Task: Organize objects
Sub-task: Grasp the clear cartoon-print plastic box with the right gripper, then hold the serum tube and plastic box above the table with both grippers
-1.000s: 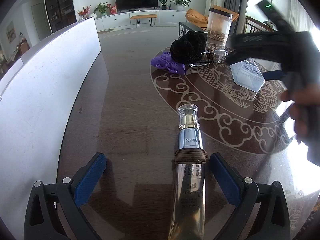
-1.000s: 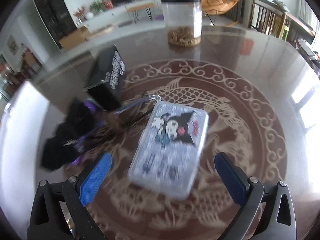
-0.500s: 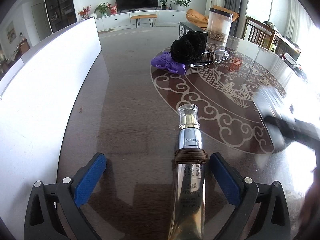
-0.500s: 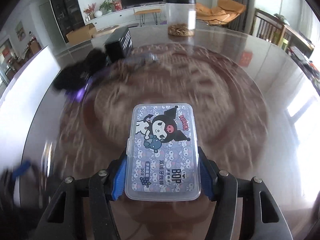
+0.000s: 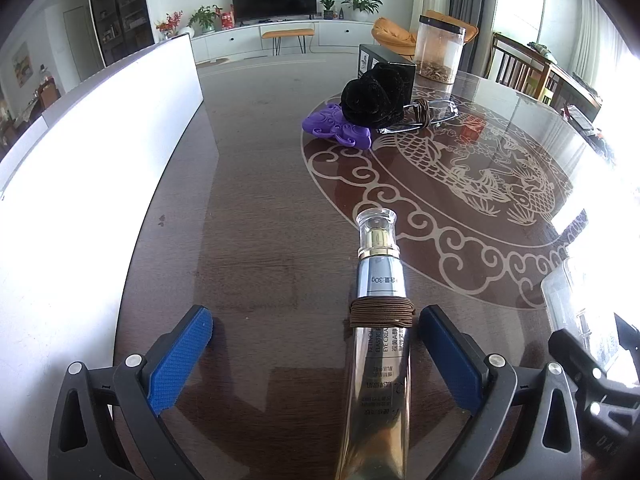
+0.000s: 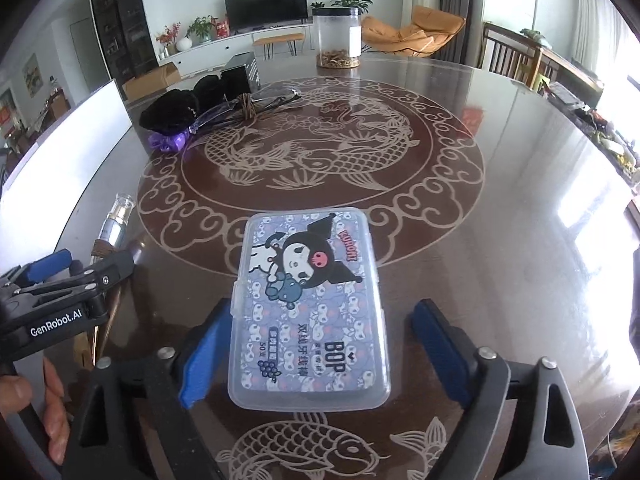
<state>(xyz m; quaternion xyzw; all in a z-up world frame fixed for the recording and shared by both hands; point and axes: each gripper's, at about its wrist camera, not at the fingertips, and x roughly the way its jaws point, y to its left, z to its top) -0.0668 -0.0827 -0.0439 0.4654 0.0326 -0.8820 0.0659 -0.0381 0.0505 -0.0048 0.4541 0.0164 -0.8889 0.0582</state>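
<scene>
Right claw (image 6: 316,354) was opening, blue pads clear of the flat clear plastic case with cartoon print (image 6: 310,308), which lay between them on the dark glossy patterned surface (image 6: 500,184), near edge, right of the silver cream tube wrapped with brown hair ties (image 5: 380,340). Left claw (image 5: 316,356) was released, with that tube lying just inside its right pad. Best finish, as I judge it: spread fully, then lift straight back so the pads don't drag the case. Case long axis ran near-to-far, slightly skewed, printed lid up, the character's head at the far end.
</scene>
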